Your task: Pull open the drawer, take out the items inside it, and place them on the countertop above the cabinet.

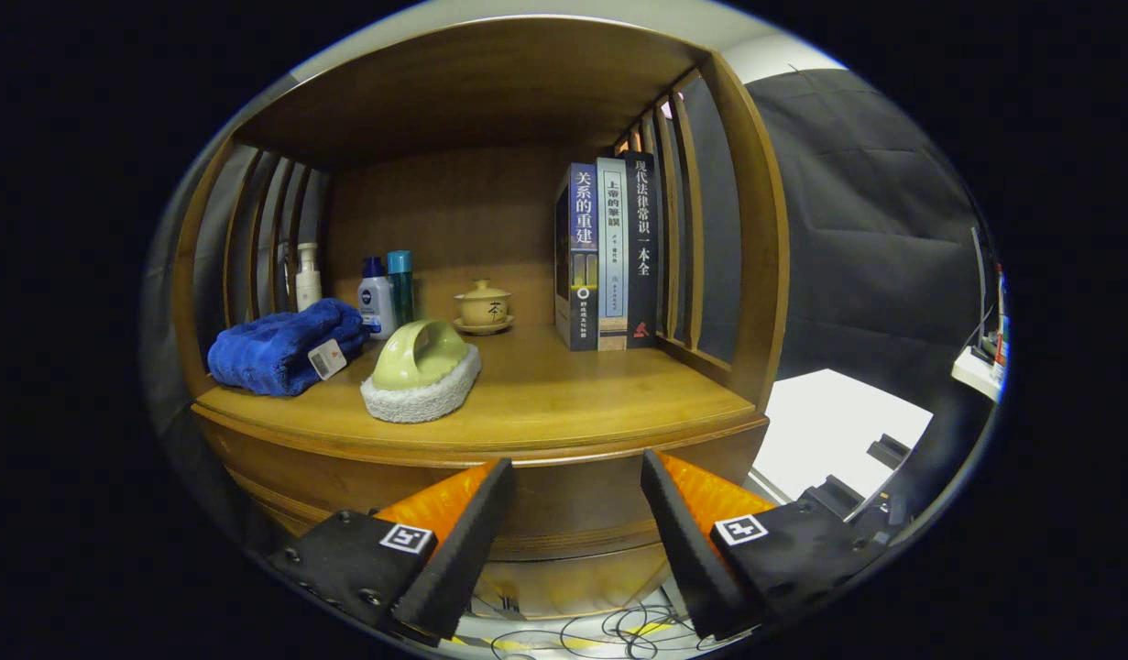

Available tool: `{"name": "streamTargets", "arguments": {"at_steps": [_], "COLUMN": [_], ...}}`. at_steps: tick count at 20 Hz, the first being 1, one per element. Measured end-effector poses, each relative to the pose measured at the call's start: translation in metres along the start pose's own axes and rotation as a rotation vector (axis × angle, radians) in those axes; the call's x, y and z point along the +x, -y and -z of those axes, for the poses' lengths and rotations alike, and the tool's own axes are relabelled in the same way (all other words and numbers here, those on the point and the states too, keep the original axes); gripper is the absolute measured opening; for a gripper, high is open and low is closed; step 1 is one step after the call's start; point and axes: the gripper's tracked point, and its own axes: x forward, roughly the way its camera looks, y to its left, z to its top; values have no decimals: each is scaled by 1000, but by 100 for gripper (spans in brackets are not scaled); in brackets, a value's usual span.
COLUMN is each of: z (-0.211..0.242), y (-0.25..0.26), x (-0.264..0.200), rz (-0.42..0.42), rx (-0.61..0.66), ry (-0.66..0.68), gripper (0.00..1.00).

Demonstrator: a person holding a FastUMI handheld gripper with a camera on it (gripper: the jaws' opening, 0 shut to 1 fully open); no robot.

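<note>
Drawer (564,509) front, shut flush in the cabinet (756,275), lies at 12 o'clock just beyond the tongs (577,477), which hang released, fingers (463,532) wide apart and touching nothing. Above it the table (564,403) carries, by size: three books (607,257) standing upright at 1 o'clock against the slatted side; a blue towel (279,348) folded at 10 o'clock; a green scrubber (421,371) with a white pad at 11 o'clock, just beside the towel; bottles (380,293) behind them at the back wall; a small lidded cup (483,307) on its saucer at 12 o'clock, between bottles and books
</note>
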Motion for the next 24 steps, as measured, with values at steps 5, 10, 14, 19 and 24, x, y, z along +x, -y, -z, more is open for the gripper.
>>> {"name": "streamTargets", "arguments": {"at_steps": [5, 10, 14, 19, 24], "z": [-9, -81, -142, -197, -219], "y": [-10, 0, 7, 17, 36], "x": [-6, -46, -97, -154, -186], "rz": [-44, -66, -88, -96, -89], "rx": [112, 149, 100, 28, 101], "ry": [-65, 27, 110, 153, 191], "gripper": [97, 98, 97, 98, 97]}}
